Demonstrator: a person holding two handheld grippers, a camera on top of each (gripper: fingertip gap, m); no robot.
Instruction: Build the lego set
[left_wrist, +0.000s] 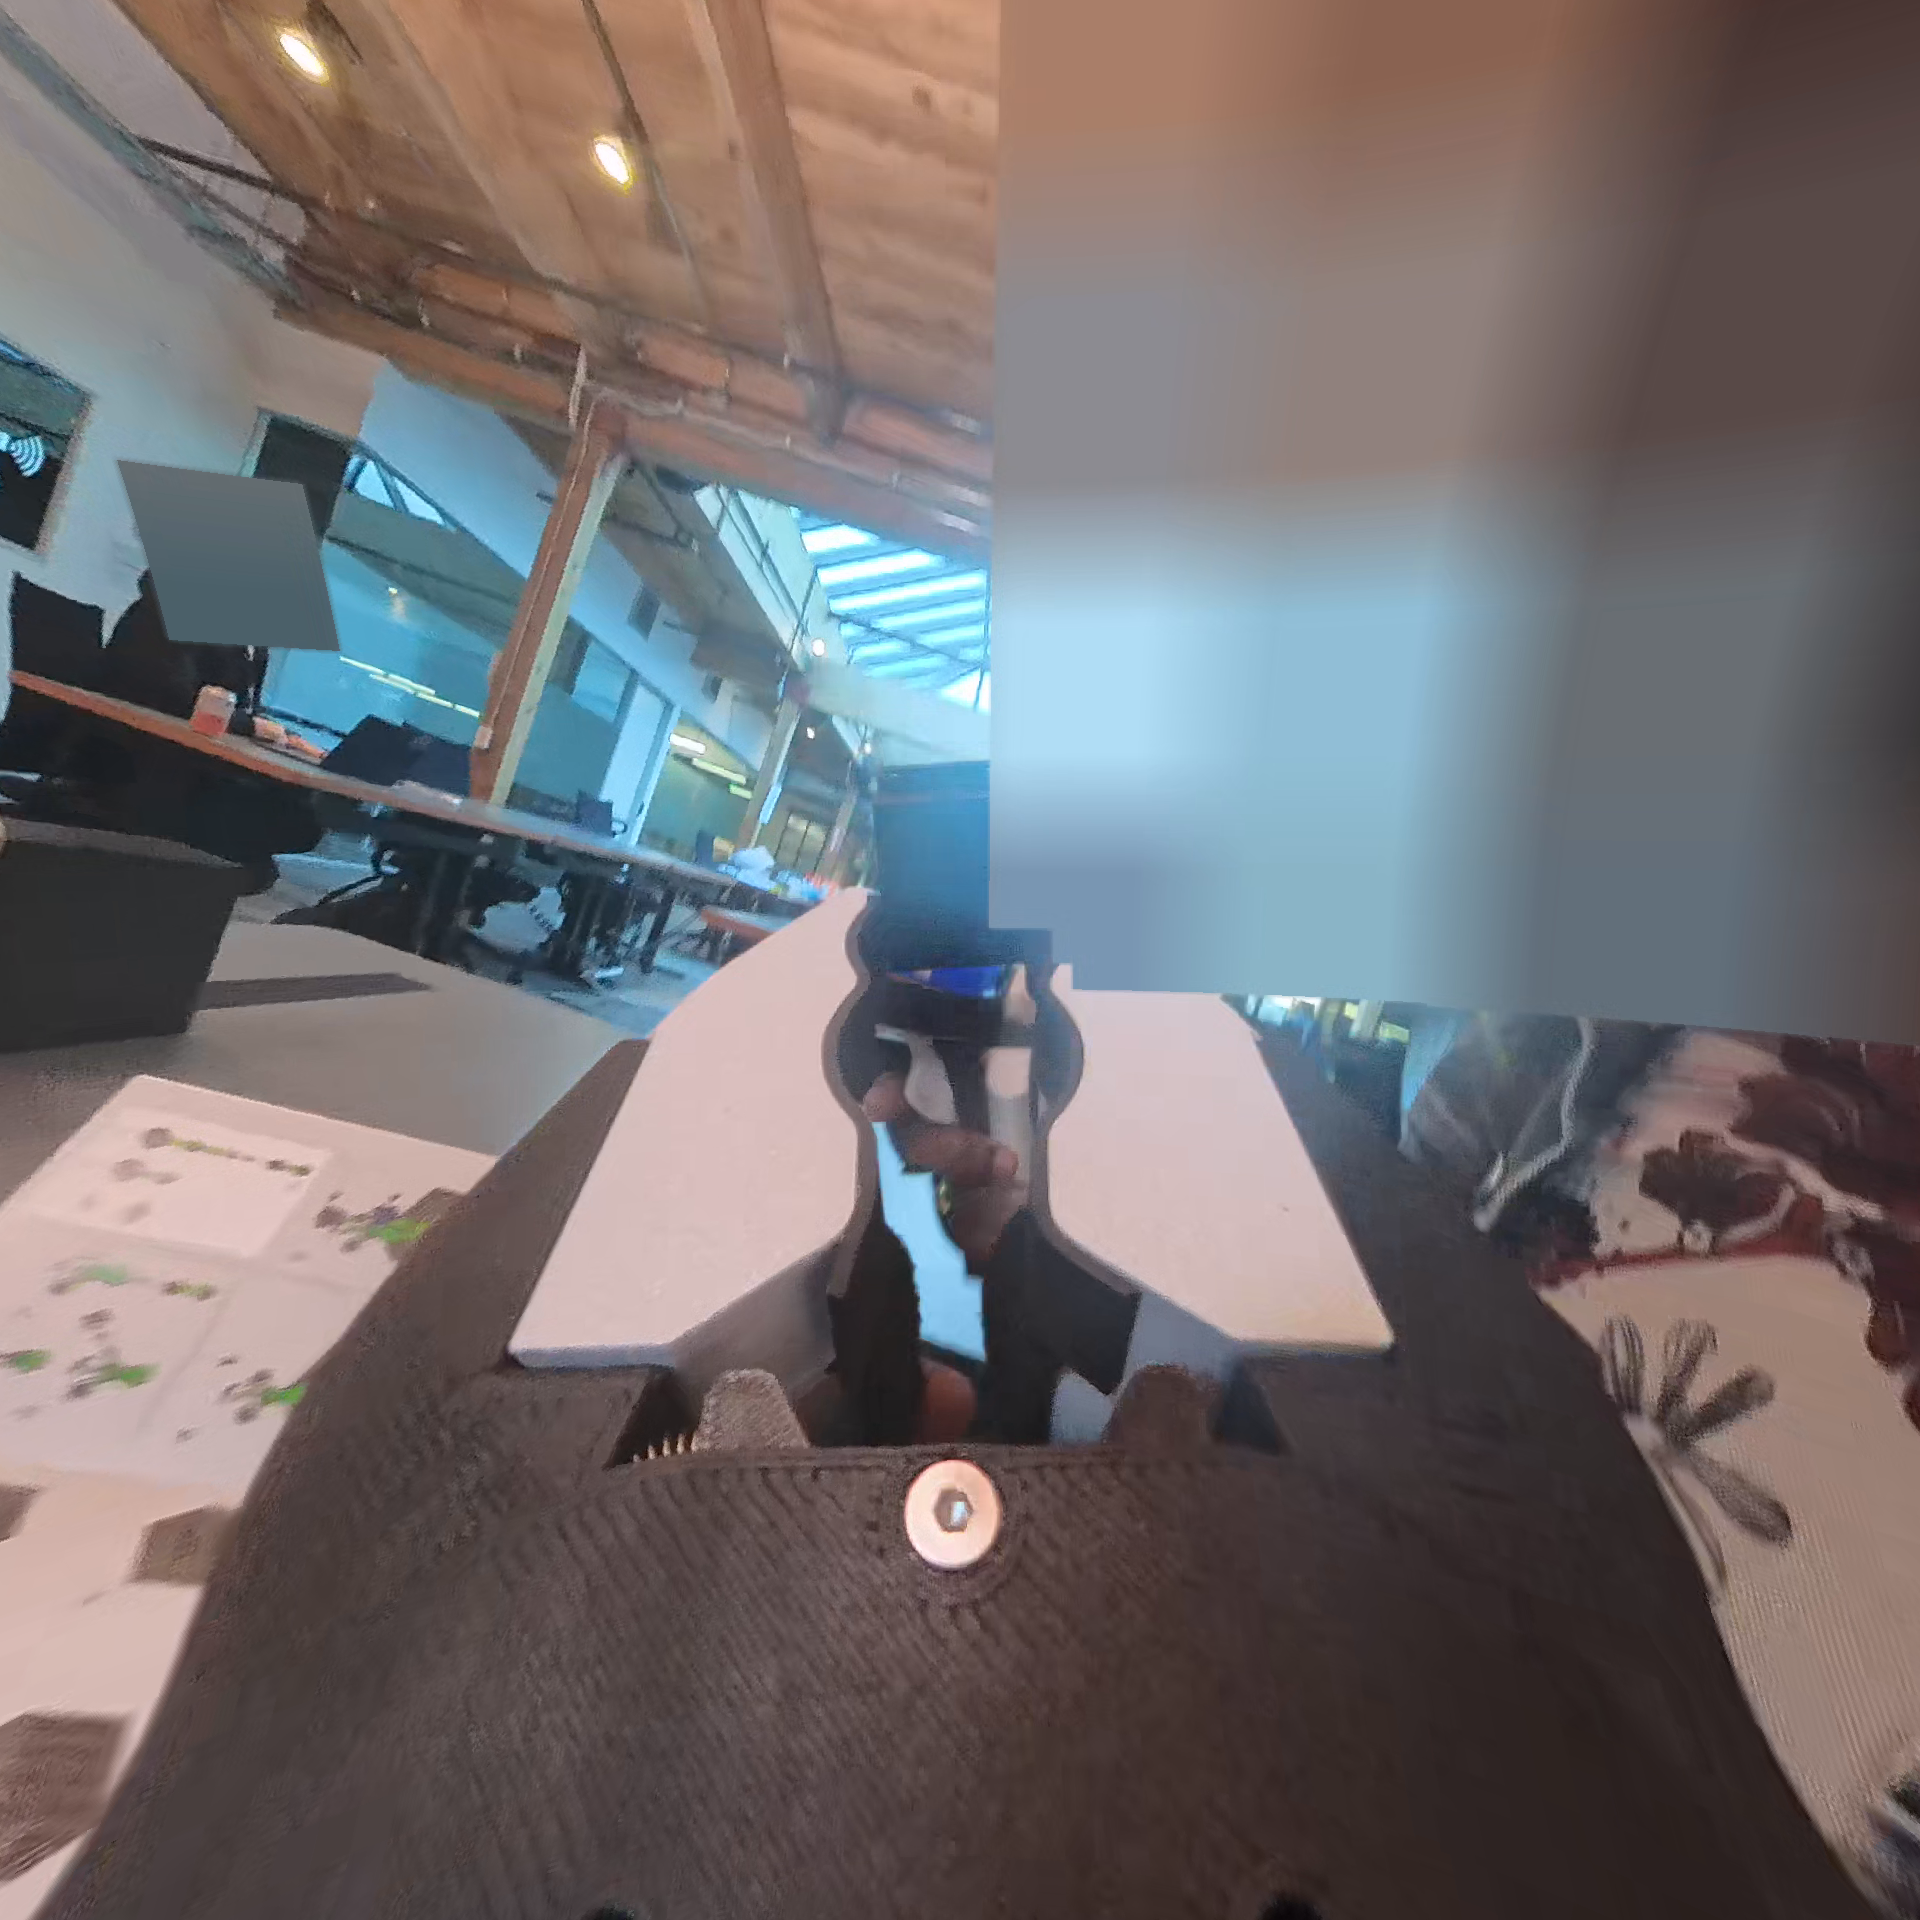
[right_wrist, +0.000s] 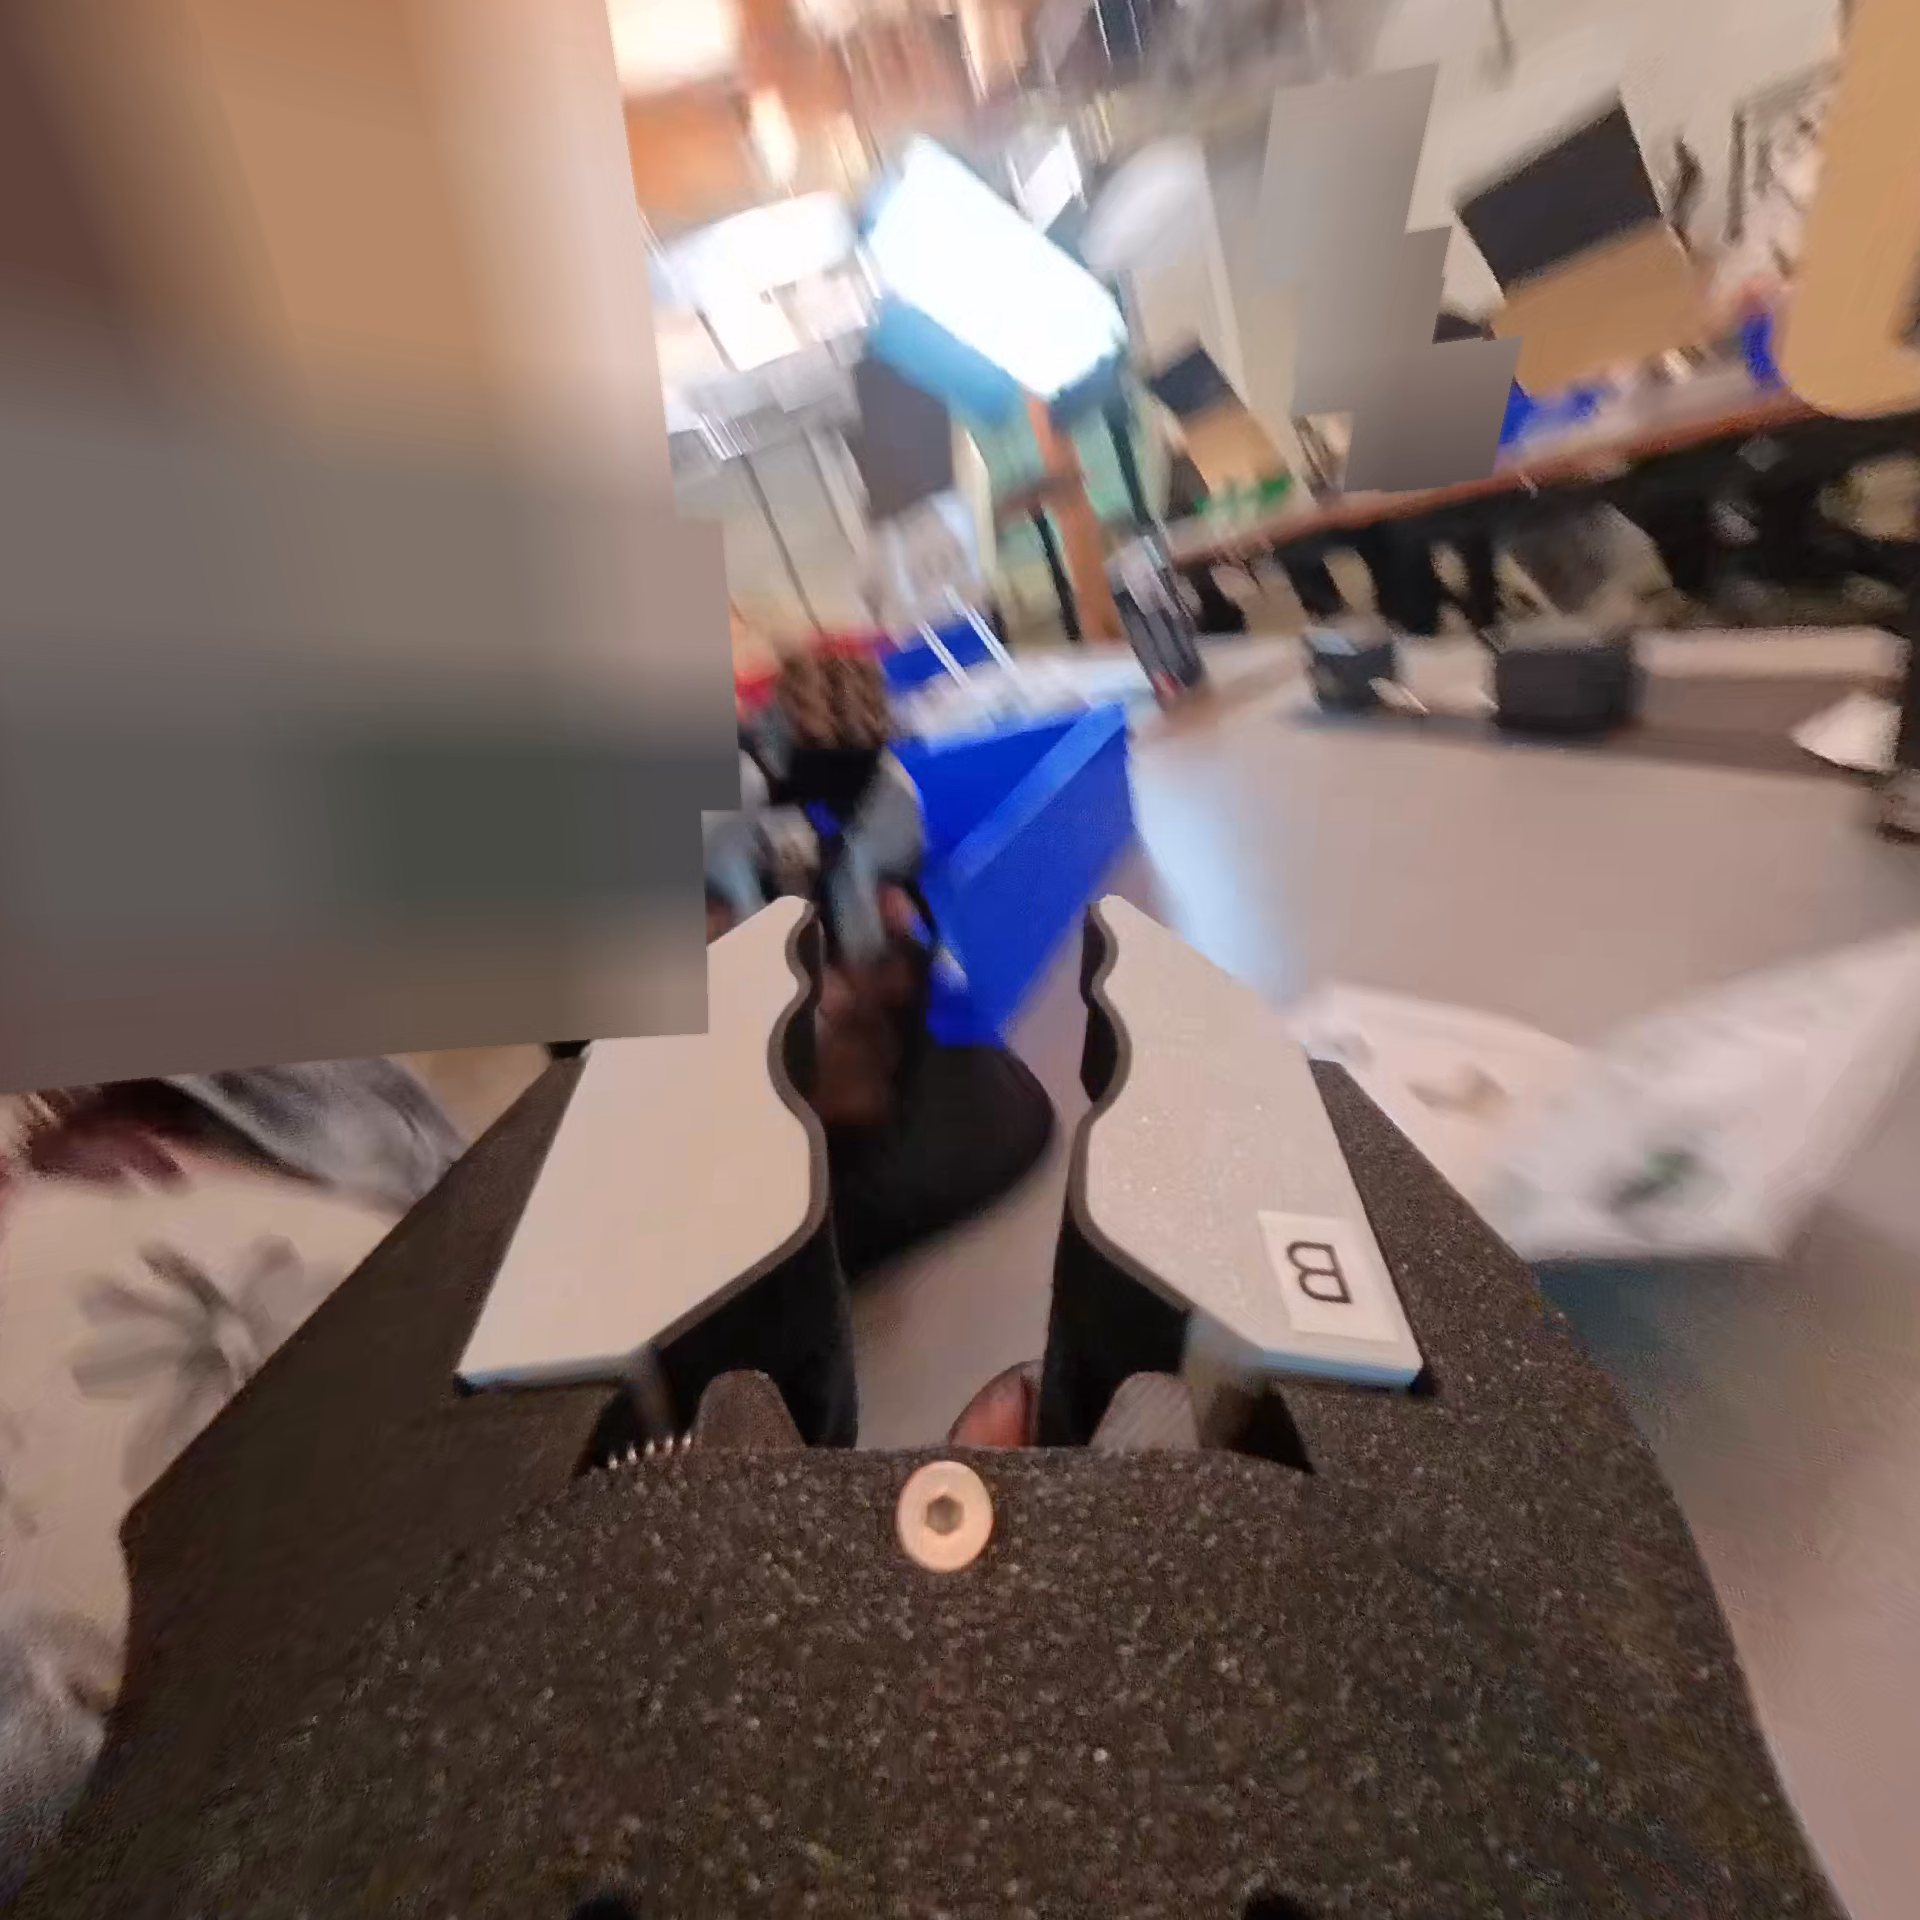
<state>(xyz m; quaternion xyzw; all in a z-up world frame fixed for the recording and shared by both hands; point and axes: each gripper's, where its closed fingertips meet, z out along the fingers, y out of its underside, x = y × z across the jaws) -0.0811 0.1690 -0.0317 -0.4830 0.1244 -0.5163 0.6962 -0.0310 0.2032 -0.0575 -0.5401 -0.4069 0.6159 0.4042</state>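
In the left wrist view, an open instruction booklet (left_wrist: 177, 1278) lies flat at the near left on the grey table (left_wrist: 436, 1049), its white pages printed with small green and grey build pictures, too smeared to make out. A black bin (left_wrist: 104, 925) stands on the table just beyond it, at the far left. The left gripper (left_wrist: 961, 935) is tipped upward, its 2 pale fingers (left_wrist: 727, 1164) drawn nearly together, with only a narrow wavy slot between them. Whether anything is pinched at the tips I cannot tell: a dark shape with a blue patch sits there, half under a blur patch. Through the slot a hand (left_wrist: 961, 1153) shows. Patterned cloth (left_wrist: 1714, 1299) fills the near right.

In the right wrist view, heavily motion-blurred, the right gripper (right_wrist: 945, 914) is released, a clear gap between its 2 fingers (right_wrist: 665, 1195) and nothing in it. Beyond the gap a hand (right_wrist: 862, 1008) holds the other gripper (right_wrist: 873, 852). A blue box (right_wrist: 1029, 862) stands just behind it on the table (right_wrist: 1455, 883). To the right lie loose white sheets (right_wrist: 1621, 1122) near the table's right edge, with open grey surface beyond them. No lego piece can be picked out in either view.
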